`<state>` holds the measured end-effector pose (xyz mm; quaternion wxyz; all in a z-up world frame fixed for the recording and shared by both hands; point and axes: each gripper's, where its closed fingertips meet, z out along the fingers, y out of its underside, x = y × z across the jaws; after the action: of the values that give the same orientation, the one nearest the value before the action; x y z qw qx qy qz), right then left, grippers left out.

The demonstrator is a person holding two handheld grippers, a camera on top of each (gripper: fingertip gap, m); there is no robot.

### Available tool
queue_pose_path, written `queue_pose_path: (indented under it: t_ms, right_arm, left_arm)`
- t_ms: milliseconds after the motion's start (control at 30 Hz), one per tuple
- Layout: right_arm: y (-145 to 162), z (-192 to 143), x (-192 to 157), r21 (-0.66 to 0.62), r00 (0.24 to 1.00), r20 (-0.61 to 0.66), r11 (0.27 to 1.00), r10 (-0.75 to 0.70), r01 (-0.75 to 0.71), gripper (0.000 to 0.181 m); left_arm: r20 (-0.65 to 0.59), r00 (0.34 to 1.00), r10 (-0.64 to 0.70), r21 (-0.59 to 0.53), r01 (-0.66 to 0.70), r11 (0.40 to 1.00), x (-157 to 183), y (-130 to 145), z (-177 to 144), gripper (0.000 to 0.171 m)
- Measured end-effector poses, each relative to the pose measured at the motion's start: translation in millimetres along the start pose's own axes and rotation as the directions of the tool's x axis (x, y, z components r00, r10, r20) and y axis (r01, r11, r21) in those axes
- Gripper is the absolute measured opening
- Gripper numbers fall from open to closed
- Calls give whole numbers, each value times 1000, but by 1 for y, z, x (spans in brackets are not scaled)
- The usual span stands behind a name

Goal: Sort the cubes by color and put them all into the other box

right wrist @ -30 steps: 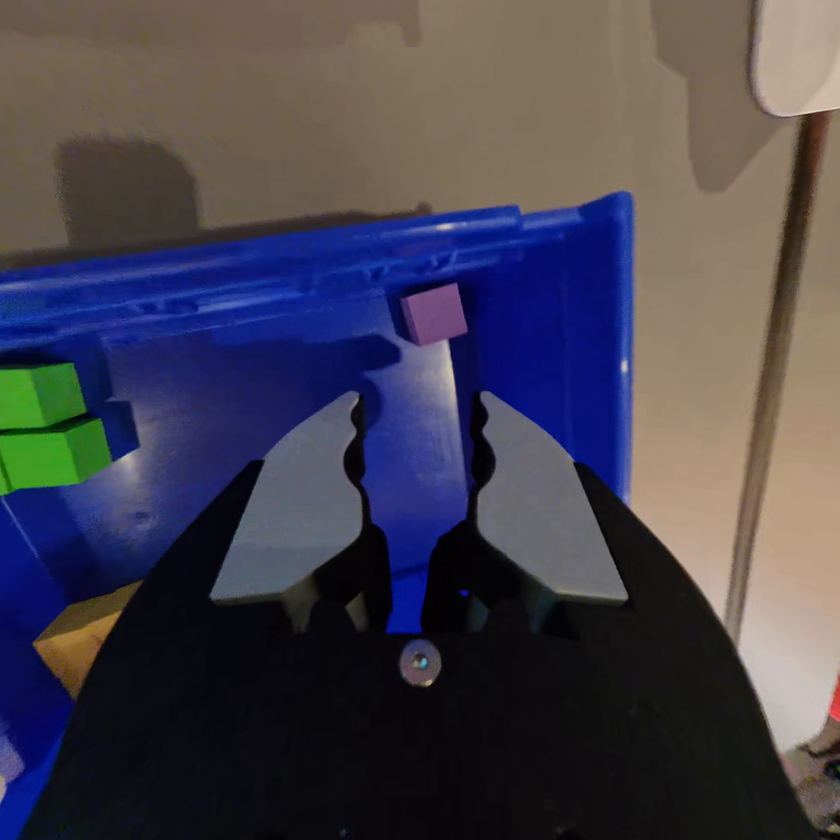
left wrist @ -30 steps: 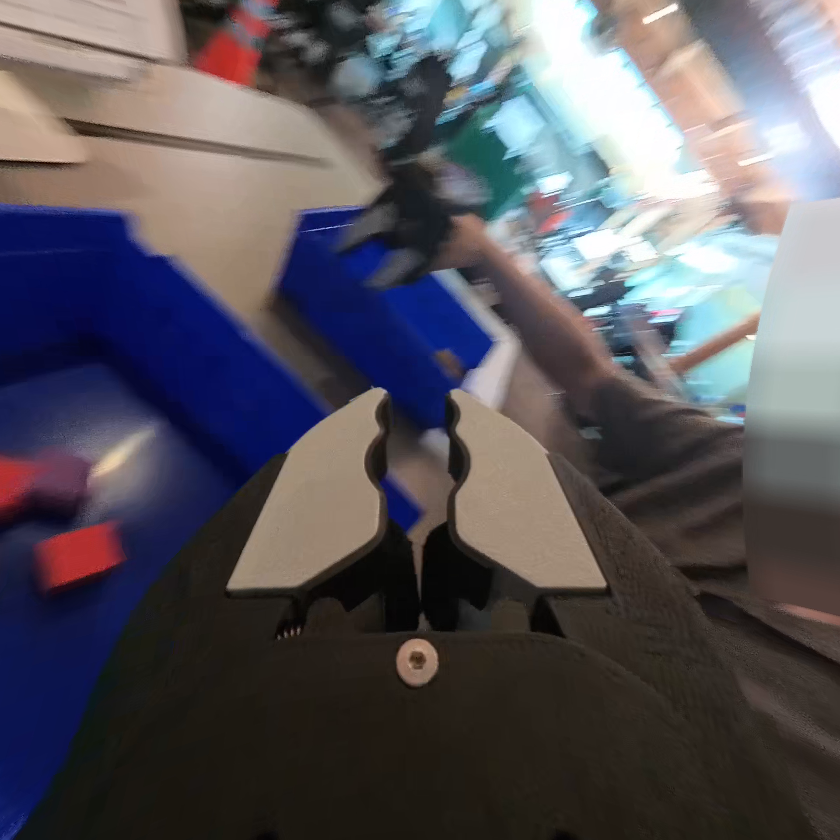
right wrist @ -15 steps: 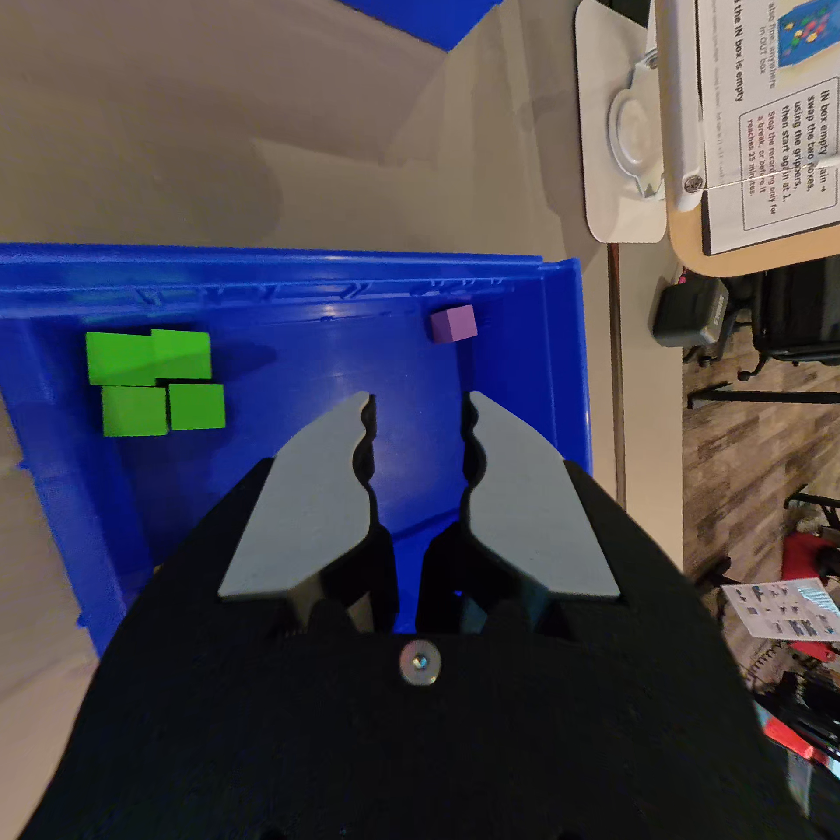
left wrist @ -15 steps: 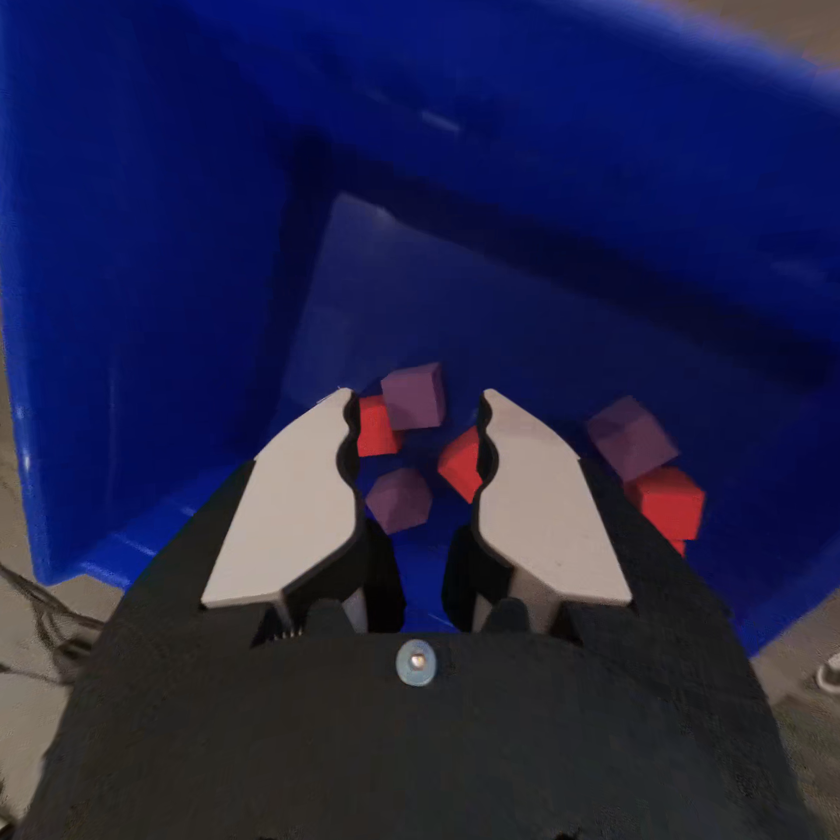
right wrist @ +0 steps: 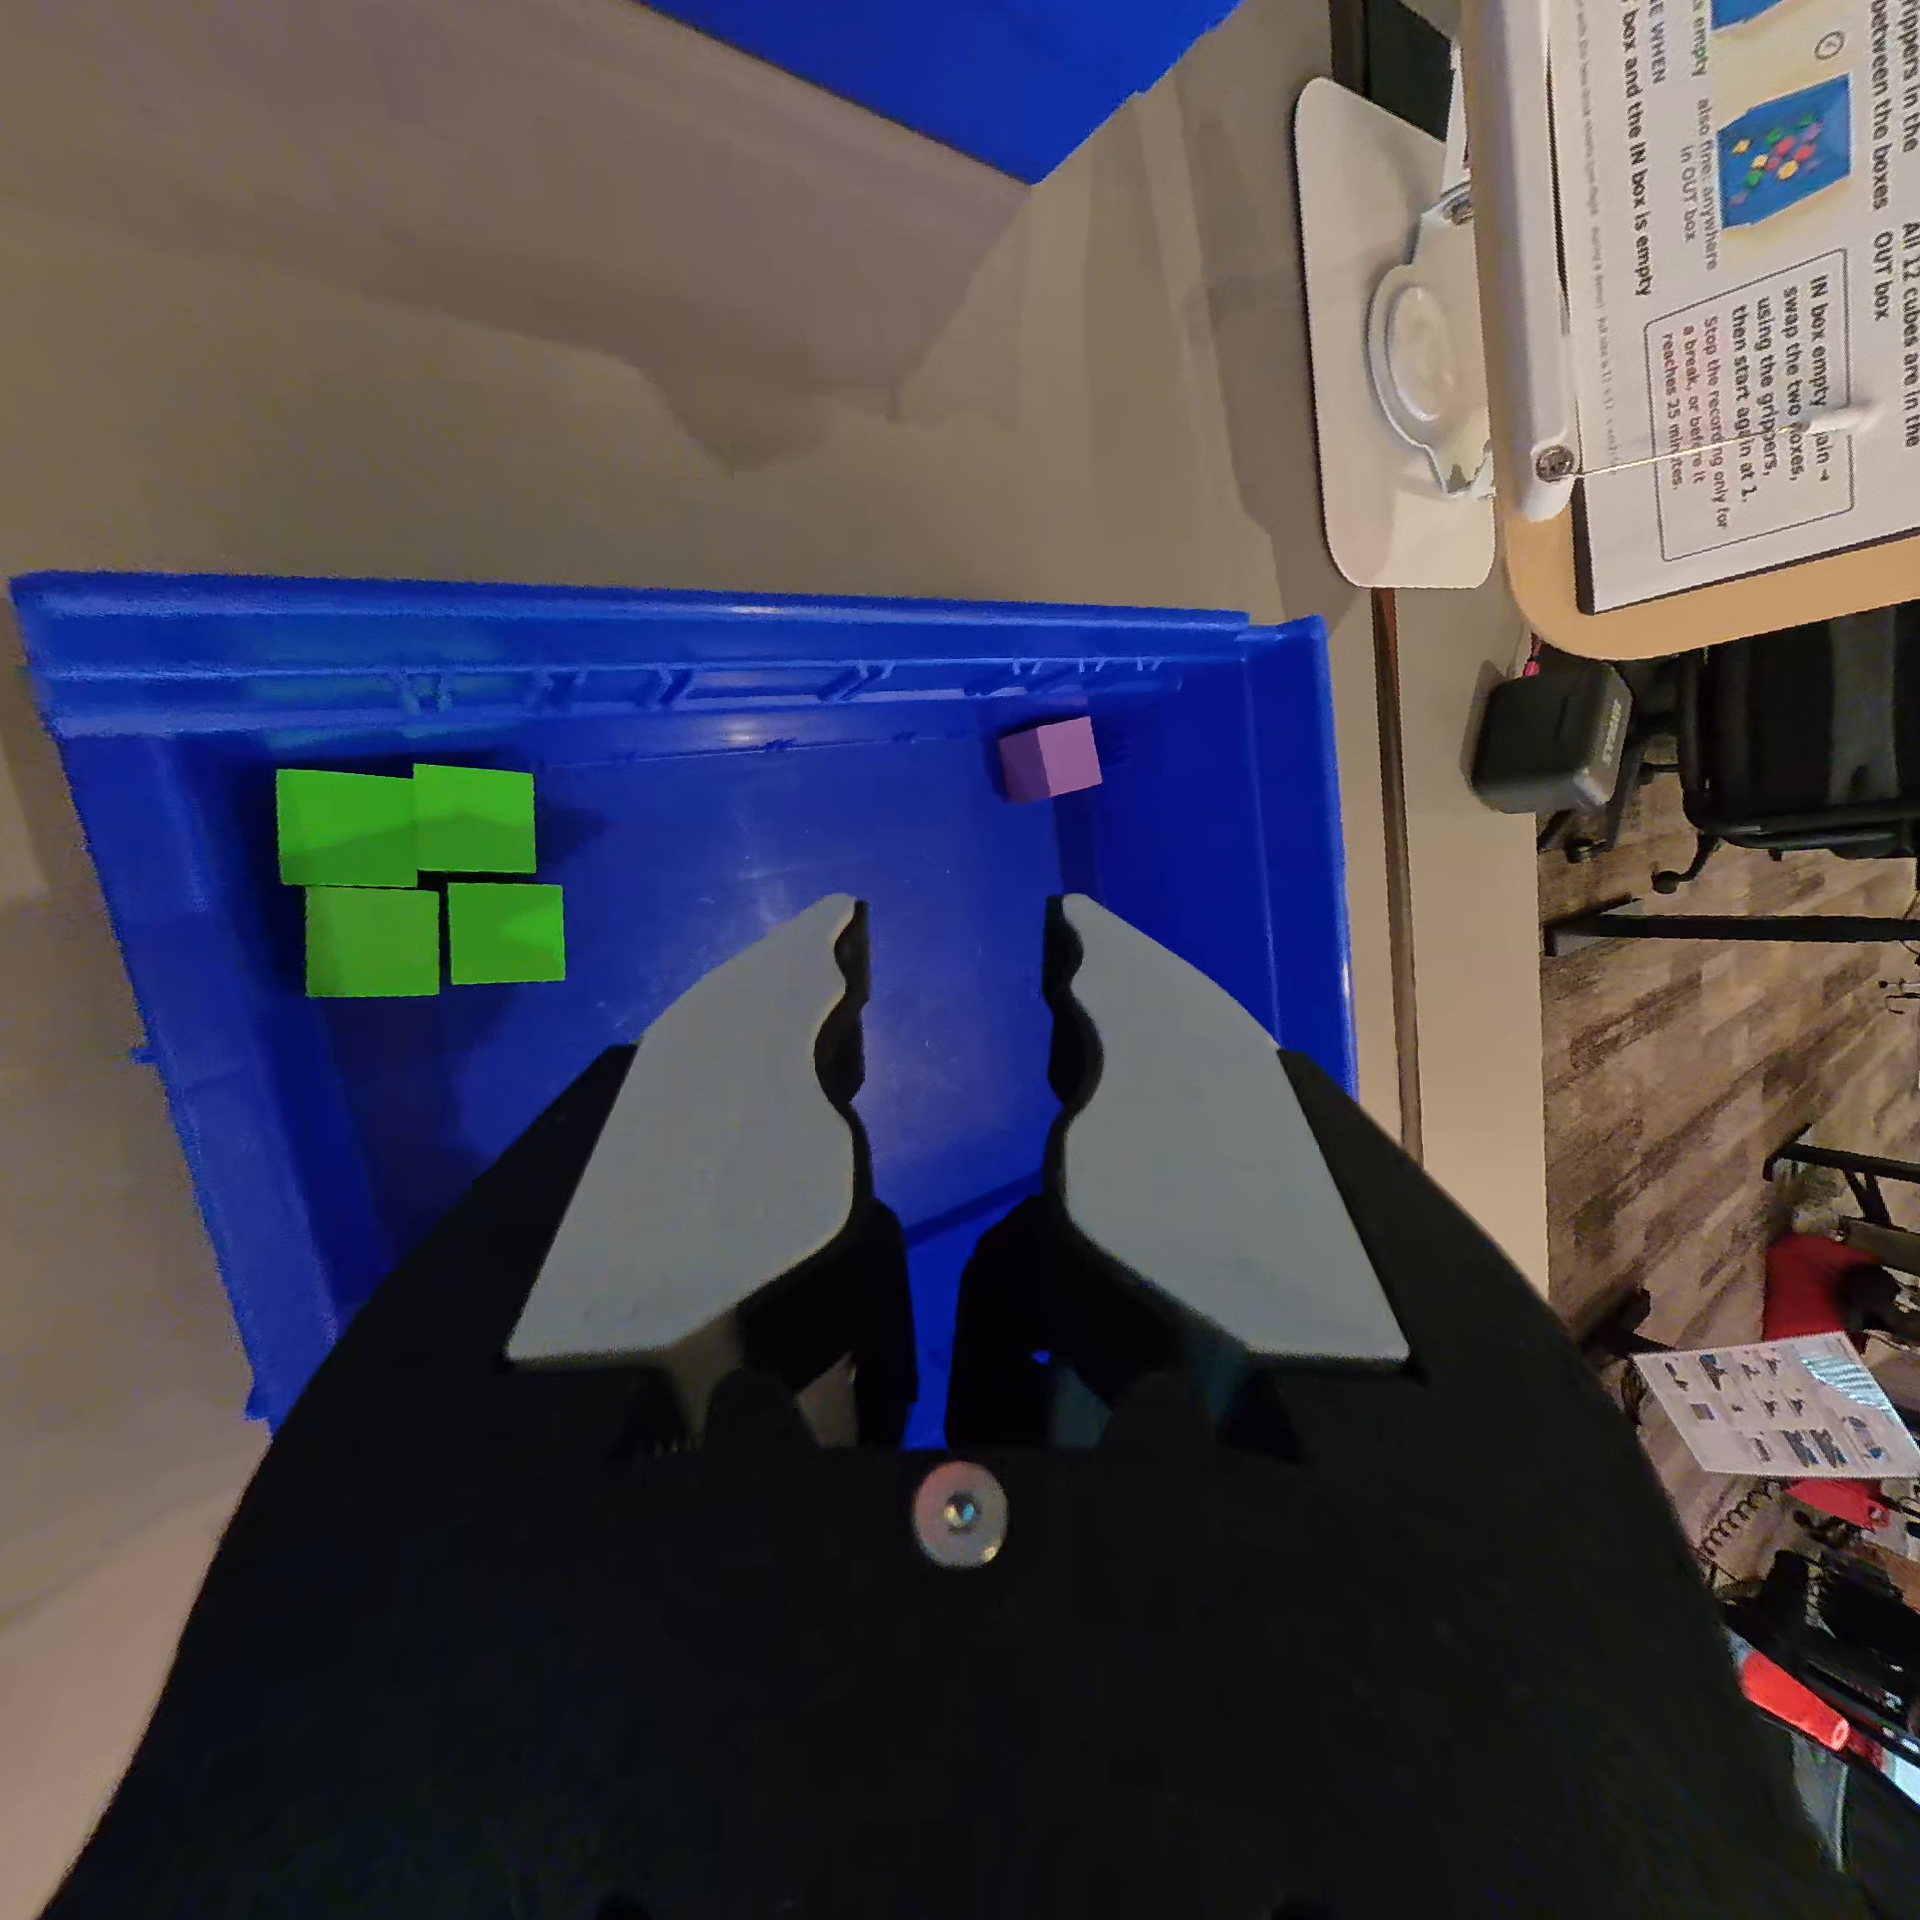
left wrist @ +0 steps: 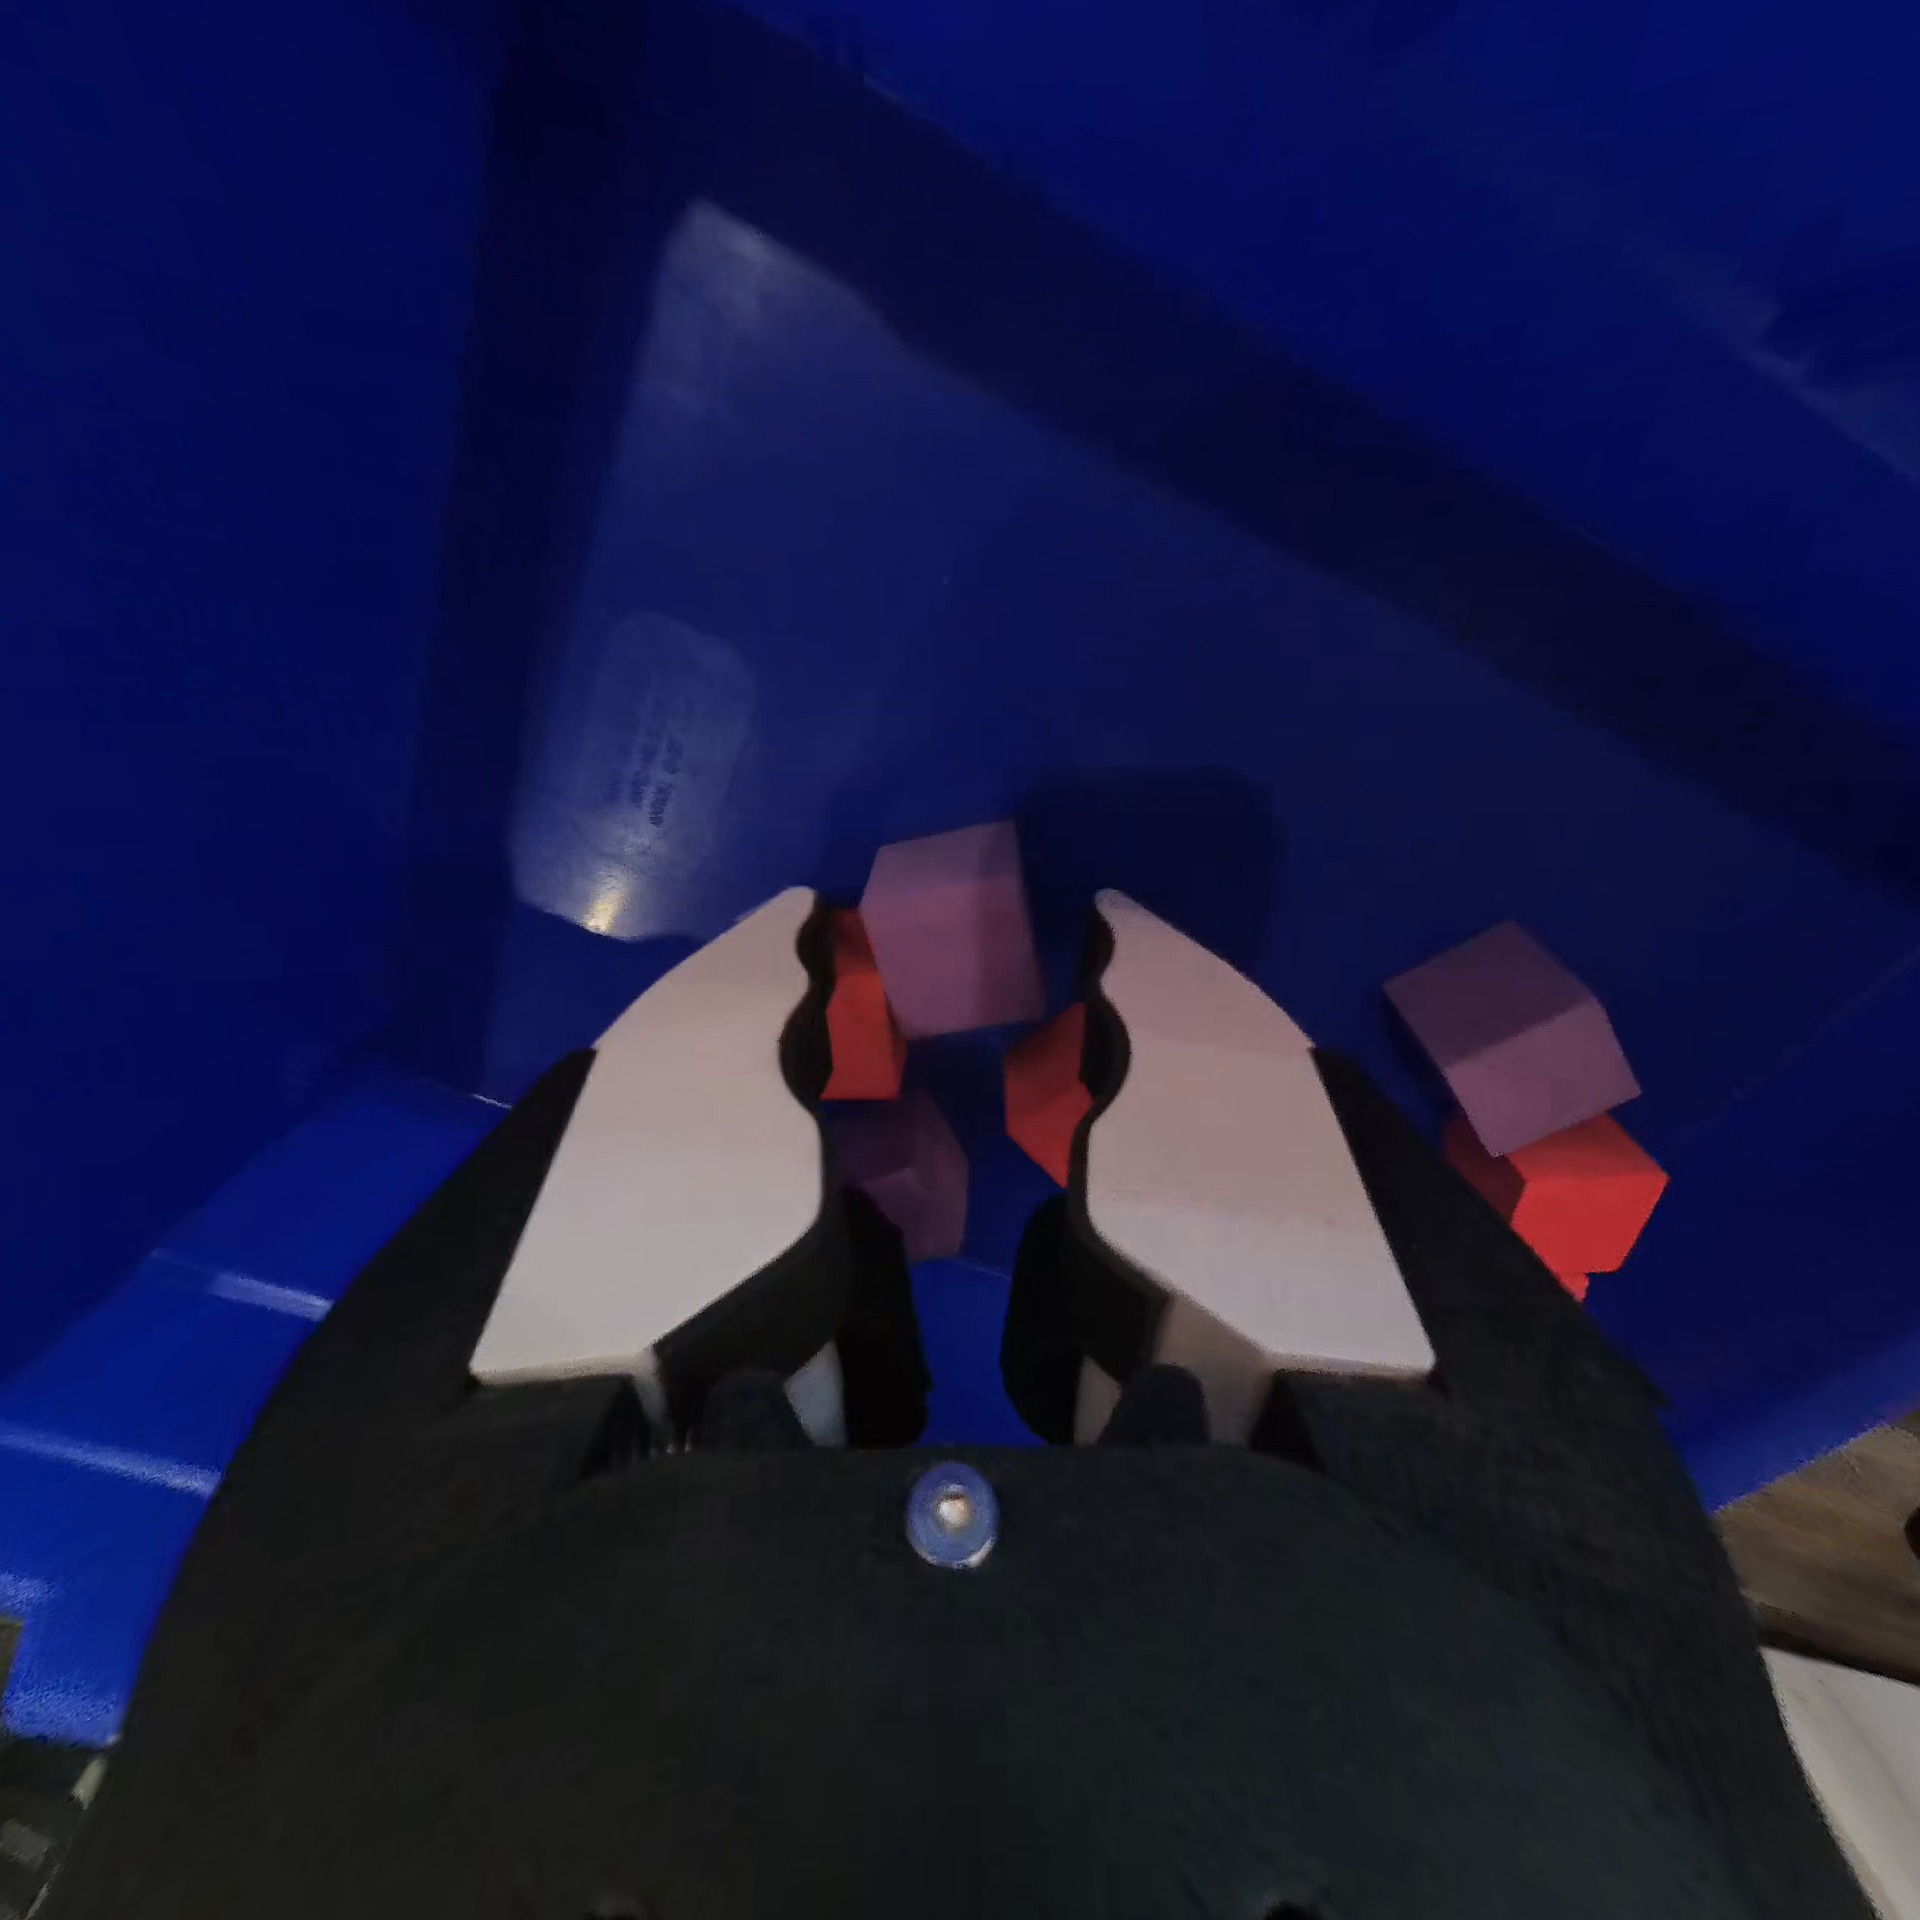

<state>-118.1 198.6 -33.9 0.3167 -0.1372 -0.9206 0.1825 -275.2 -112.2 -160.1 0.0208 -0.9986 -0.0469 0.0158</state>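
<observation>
Blue plastic fills the left wrist view: the left gripper [left wrist: 951, 914] reaches into a deep blue bin [left wrist: 1143, 499], its jaws spread apart and holding nothing. A purple cube [left wrist: 951, 930] lies just beyond and between the fingertips, not touched by either as far as can be told. A red cube [left wrist: 857, 1023] sits against the inner edge of the left finger, partly hidden by it, and another red cube [left wrist: 1044, 1086] shows beside the inner edge of the right finger. A darker purple cube [left wrist: 904, 1174] lies lower down in the gap between the fingers. Off to the right, a further purple cube [left wrist: 1507, 1023] rests tilted on a red cube [left wrist: 1569, 1195]. This view is somewhat blurred, so the exact contact between cubes is uncertain.

The right gripper [right wrist: 956, 909] hangs above a second blue bin [right wrist: 644, 665] standing on a beige tabletop [right wrist: 520, 364]. Its jaws are open with nothing between them. In that bin four green cubes [right wrist: 416, 873] are packed together near the far left corner, and a lone small purple cube [right wrist: 1047, 756] sits in the far right corner against the wall. A corner of another blue bin [right wrist: 987, 73] shows at the top. To the right, a printed instruction sheet [right wrist: 1756, 312] lies on a light wooden board [right wrist: 1538, 592], and a white pad with a metal fitting [right wrist: 1392, 353] lies beside it.
</observation>
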Motion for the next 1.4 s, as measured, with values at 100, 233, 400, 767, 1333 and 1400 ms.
queue_pose_path:
  t_ms: [100,233,400,767,1333,1400]
  right_arm:
    - [-3,-4,0,9,1000,-10,1000,-5,6,31]
    - [-11,-11,-1,13,999,-25,1000,-25,25,30]
    - [-51,-26,-9,179,998,-59,984,-11,21,30]
    - [-212,-50,-40,708,983,-18,696,182,-116,48]
    - [-238,-59,-45,707,989,-107,707,98,7,28]
    - [-212,-60,-33,629,987,-145,776,68,39,28]
  left_arm:
    - [-31,999,-29,-7,28,1000,4,2,1,33]
    - [-98,989,-113,60,120,991,10,-2,-11,33]
    - [-520,842,-143,392,384,836,52,-43,-82,32]
    - [-857,294,424,498,685,531,168,-79,-233,33]
    - [-781,371,502,578,733,359,195,-101,-264,65]
    - [-769,442,462,598,754,274,177,-97,-267,69]
